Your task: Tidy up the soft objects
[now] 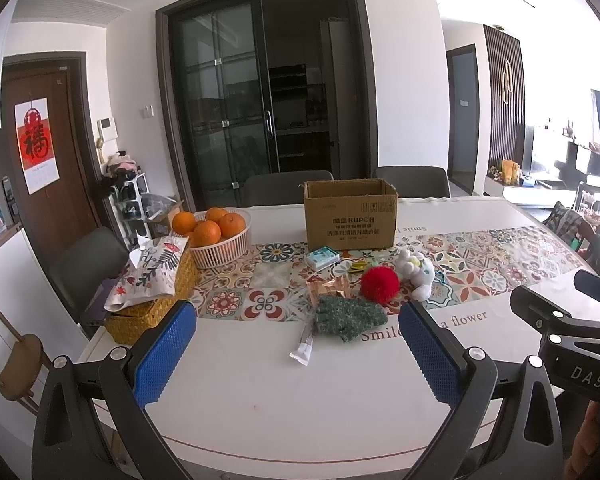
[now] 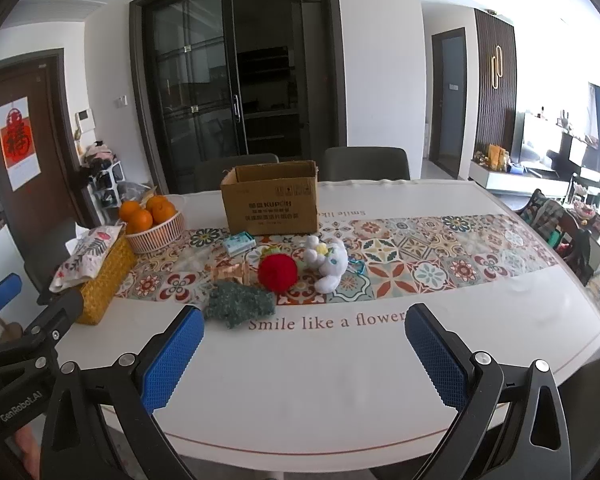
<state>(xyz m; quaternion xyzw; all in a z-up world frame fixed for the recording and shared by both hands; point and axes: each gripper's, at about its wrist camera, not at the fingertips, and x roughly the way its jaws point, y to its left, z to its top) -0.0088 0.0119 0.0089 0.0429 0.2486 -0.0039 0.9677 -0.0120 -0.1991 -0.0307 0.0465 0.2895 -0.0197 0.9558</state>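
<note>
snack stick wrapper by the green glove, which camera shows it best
The left wrist view: the snack stick wrapper lies in full sight on the white table, just nearer than the green glove. In the right wrist view a blue finger hides it.

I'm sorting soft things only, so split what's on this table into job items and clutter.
For the job:
green glove
red pompom
white plush
cardboard box, open-topped, the likely bin

Just lying about:
oranges in the white basket
wicker basket with tissue pouch
small teal pack
shiny wrapper
sachet
</note>
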